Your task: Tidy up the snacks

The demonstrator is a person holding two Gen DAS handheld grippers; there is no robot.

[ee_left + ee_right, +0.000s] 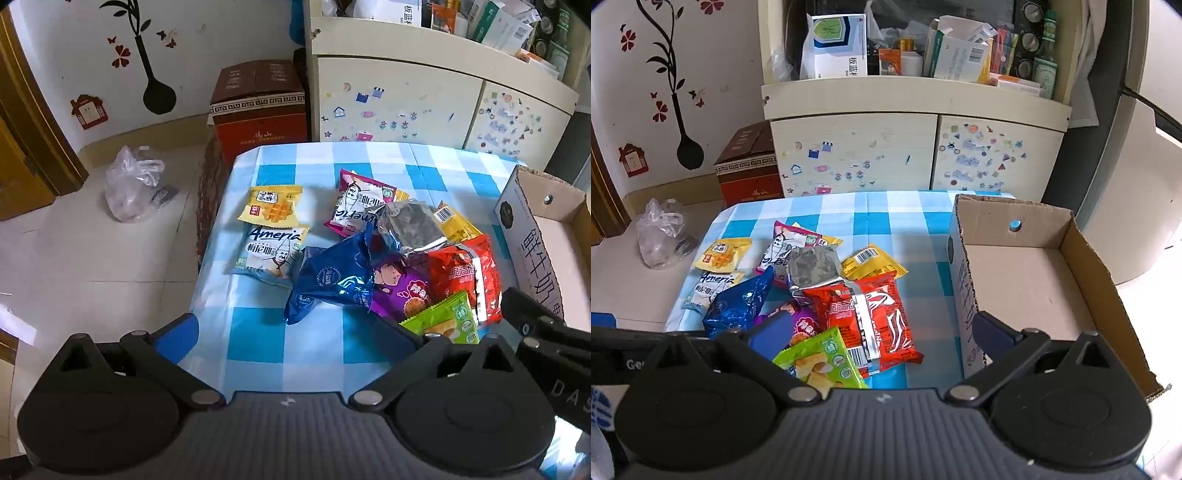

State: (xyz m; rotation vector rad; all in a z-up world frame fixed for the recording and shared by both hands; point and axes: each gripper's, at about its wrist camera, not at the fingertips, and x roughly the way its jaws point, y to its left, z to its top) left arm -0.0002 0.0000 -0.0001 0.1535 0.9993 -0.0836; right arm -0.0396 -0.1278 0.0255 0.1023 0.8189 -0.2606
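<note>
Snacks heaped on the table (916, 206) beside a cardboard box (1027, 280).
Both the left gripper (288, 332) and right gripper (882, 328) are spread wide, grasping nothing; the snack pile (820, 291) lies left of the box.

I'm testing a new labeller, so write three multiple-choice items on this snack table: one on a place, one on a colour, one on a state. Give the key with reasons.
1. Where does the cardboard box stand relative to the snack pile?
A. To its right on the table
B. On the floor
C. On the cabinet

2. What colour is the packet nearest the right gripper?
A. Pink
B. Green
C. Black

3. What state is the cardboard box in?
A. Taped shut
B. Full of snacks
C. Open, no snacks inside

Key:
1 A, it sits on the checked tablecloth right of the red packet.
2 B, the green packet lies just ahead of that gripper's fingers.
3 C, its bare cardboard floor shows from above.
</note>
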